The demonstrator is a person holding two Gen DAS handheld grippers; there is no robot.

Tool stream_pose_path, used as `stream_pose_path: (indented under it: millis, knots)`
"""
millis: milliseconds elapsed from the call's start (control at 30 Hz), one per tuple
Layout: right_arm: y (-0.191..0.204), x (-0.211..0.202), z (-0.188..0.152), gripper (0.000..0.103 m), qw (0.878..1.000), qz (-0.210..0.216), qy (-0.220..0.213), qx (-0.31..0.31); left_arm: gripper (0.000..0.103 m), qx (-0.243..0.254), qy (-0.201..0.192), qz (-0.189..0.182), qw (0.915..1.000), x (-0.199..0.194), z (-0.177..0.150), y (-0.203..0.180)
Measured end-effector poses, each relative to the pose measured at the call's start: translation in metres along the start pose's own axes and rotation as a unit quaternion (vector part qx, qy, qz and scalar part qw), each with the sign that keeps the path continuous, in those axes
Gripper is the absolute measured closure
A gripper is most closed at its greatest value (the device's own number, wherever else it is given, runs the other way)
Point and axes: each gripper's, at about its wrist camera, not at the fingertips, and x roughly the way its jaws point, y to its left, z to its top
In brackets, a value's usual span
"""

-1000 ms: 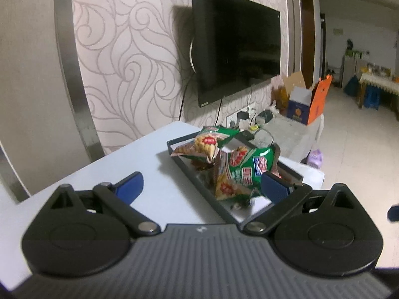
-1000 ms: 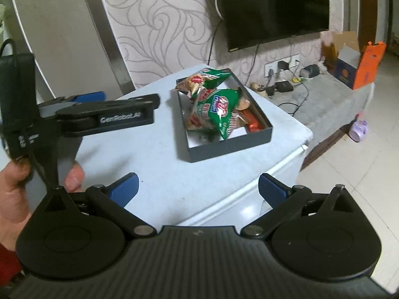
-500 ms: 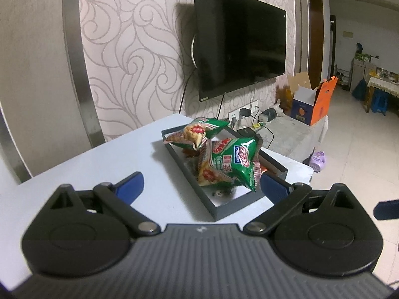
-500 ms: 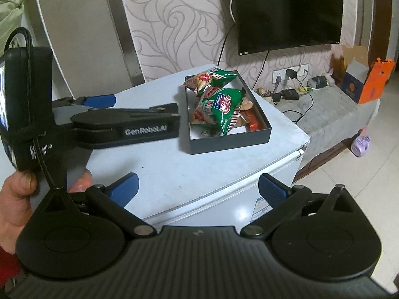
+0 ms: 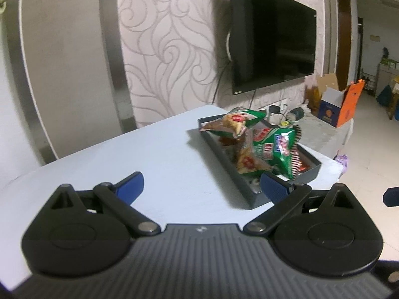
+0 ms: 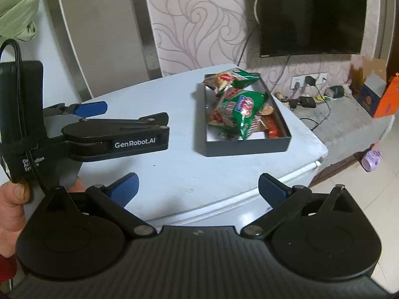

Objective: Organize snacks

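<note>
- Right now the left gripper is hanging over the white table top with its jaws spread wide, holding nothing.
- Next, the right gripper is waiting near the front edge, jaws spread wide too, and it is empty.
- Further right, the dark box is sitting on the table, well apart from both grippers.
- Inside it, 2 green snack bags are piling up crooked, and 1 is poking over the far rim.
- I think the job is almost done, so it is best to keep both grippers away and not bump the box.
- If a bag needs fixing, I would pinch a corner softly, because the bags are puffy and slippery.
</note>
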Motion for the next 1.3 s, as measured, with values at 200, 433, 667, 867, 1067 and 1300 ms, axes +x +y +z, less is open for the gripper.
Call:
stream_pose_path:
  millis: [200, 433, 667, 867, 1067, 1300]
  knots:
    - [0.007, 0.012, 0.004, 0.000, 1.000, 0.012, 0.005, -0.006, 0.001, -0.008, 0.003, 0.014, 0.9999, 0.000, -0.002, 0.015]
    - [0.017, 0.022, 0.007, 0.000, 1.000, 0.026, 0.010, -0.014, 0.001, -0.011, 0.007, 0.026, 0.9996, -0.001, -0.006, 0.029]
    - [0.022, 0.026, 0.008, 0.000, 0.999, 0.031, 0.012, -0.017, 0.001, -0.017, 0.011, 0.027, 0.9994, 0.000, -0.006, 0.036]
    - [0.023, 0.028, 0.008, 0.000, 0.999, 0.032, 0.014, -0.016, 0.001, -0.017, 0.012, 0.025, 0.9995, 0.002, -0.006, 0.037]
    - [0.021, 0.029, 0.008, 0.000, 0.999, 0.034, 0.015, -0.016, 0.001, -0.024, 0.017, 0.023, 0.9993, 0.004, -0.006, 0.039]
    - [0.020, 0.028, 0.008, 0.000, 0.999, 0.034, 0.016, -0.016, 0.005, -0.028, 0.014, 0.036, 0.9989, 0.004, -0.009, 0.043]
